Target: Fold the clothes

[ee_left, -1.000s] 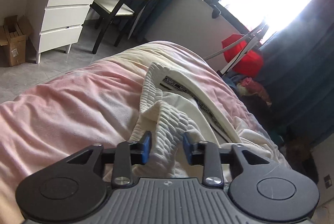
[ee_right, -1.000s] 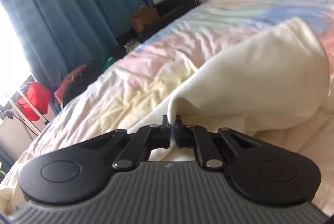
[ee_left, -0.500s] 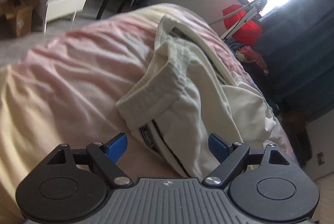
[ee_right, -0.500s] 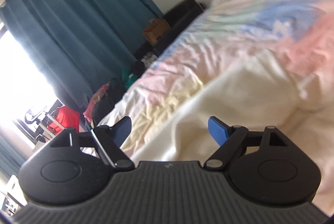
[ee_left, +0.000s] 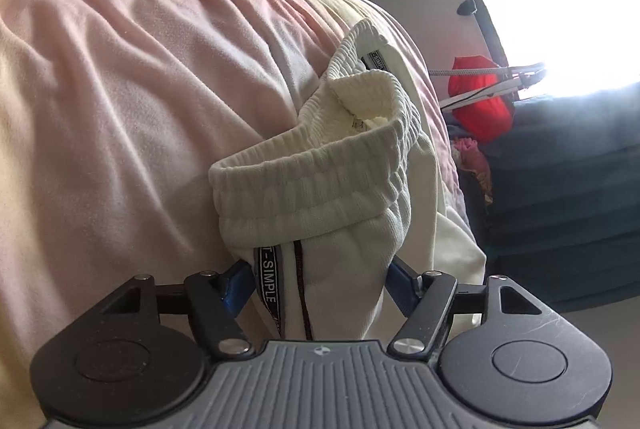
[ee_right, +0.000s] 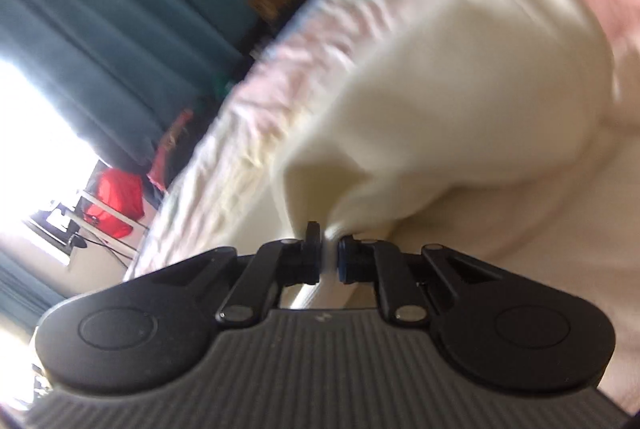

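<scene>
left wrist: trousers (ee_left: 320, 213) stripe reads "simple".

A cream-white knitted garment with a thick ribbed elastic waistband (ee_left: 316, 185) lies bunched on a bed covered in pink bedding. The waistband is folded over on itself and stands up in a loose, open loop, its ribbing running crosswise. Below it, a dark band printed with the letters "SIMPLE" and a thin dark stripe run down the fabric lengthwise. More of the garment trails away toward the bed's far edge. In the blurred right wrist view, cream cloth (ee_right: 460, 101) lies heaped in soft rounded folds on the pastel bedding.
</scene>
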### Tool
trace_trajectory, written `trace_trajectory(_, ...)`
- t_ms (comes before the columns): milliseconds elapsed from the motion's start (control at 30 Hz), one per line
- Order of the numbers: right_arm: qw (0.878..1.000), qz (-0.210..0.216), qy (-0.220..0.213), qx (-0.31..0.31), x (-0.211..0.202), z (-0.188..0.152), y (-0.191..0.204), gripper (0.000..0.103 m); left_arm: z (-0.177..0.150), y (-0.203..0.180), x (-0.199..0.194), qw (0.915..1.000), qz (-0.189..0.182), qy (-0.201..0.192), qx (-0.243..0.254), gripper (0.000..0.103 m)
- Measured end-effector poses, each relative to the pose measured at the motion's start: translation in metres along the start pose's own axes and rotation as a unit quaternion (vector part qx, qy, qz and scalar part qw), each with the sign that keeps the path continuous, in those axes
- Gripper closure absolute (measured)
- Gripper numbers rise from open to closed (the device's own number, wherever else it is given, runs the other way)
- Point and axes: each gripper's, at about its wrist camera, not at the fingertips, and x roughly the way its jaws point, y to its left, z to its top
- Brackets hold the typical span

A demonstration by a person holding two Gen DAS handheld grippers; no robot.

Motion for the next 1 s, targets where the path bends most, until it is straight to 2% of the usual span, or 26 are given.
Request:
trace_trajectory(67,0.999,0.017,-0.028,-0.033,0.0,0.011,0.028,0.092,0.001,0.002,-0.001,1.0,0.0,0.001,-0.002,0.035)
trace_trajectory(167,0.995,0.002,-0.027,-0.096,0.039,0.035,0.074,0.093,0.0,0.001,-0.002,1.0,0.0,0.002,0.003,0.036)
trace_trajectory(233,0.995,-0.017,-0.008,-0.094,0.07,0.048,0.089,0.09,-0.003,0.001,-0.002,1.0,0.002,0.002,0.004,0.036)
trace_trajectory(300,0.997,-0.016,0.013,-0.072,0.091,0.056,0.092,0.088,-0.006,-0.001,-0.002,0.9999,0.005,0.004,0.016,0.036)
trace_trajectory(367,0.999,0.005,0.019,-0.049,0.097,0.056,0.09,0.061,-0.008,-0.003,-0.004,0.9997,0.002,0.002,0.026,0.037)
trace_trajectory(400,0.999,0.021,0.013,-0.039,0.096,0.051,0.088,0.031,-0.008,-0.003,-0.006,0.9996,0.001,0.003,0.027,0.037)
trace_trajectory(433,0.999,0.038,-0.005,-0.035,0.087,0.043,0.087,0.012,-0.008,-0.003,-0.007,0.9996,0.0,0.004,0.028,0.037)
trace_trajectory(467,0.998,0.056,-0.025,-0.033,0.077,0.033,0.086,0.01,-0.009,-0.004,-0.007,0.9996,-0.001,0.004,0.03,0.038)
trace_trajectory(567,0.996,0.067,-0.06,-0.024,0.051,0.011,0.07,0.012,-0.01,-0.005,-0.01,0.9993,-0.004,0.003,0.038,0.04)
trace_trajectory(667,0.996,0.036,-0.083,0.009,0.03,-0.012,0.04,0.012,-0.014,-0.006,-0.019,0.9987,-0.01,0.0,0.05,0.043)
trace_trajectory(733,0.996,0.017,-0.068,0.052,0.03,-0.027,0.014,0.012,-0.017,-0.007,-0.024,0.9983,-0.015,-0.002,0.057,0.047)
trace_trajectory(800,0.995,-0.008,-0.038,0.089,0.042,-0.033,0.0,0.036,-0.02,-0.009,-0.029,0.9977,-0.018,-0.003,0.065,0.048)
trace_trajectory(833,0.994,-0.02,-0.027,0.1,0.049,-0.035,-0.005,0.038,-0.02,-0.01,-0.029,0.9975,-0.017,-0.004,0.068,0.05)
trace_trajectory(900,0.996,-0.029,-0.02,0.084,0.059,-0.036,-0.001,0.038,-0.021,-0.012,-0.028,0.997,-0.013,-0.007,0.076,0.05)
trace_trajectory(1000,0.998,-0.056,-0.004,0.018,0.069,-0.038,0.016,0.037,-0.023,-0.017,-0.022,0.9957,0.003,-0.011,0.092,0.05)
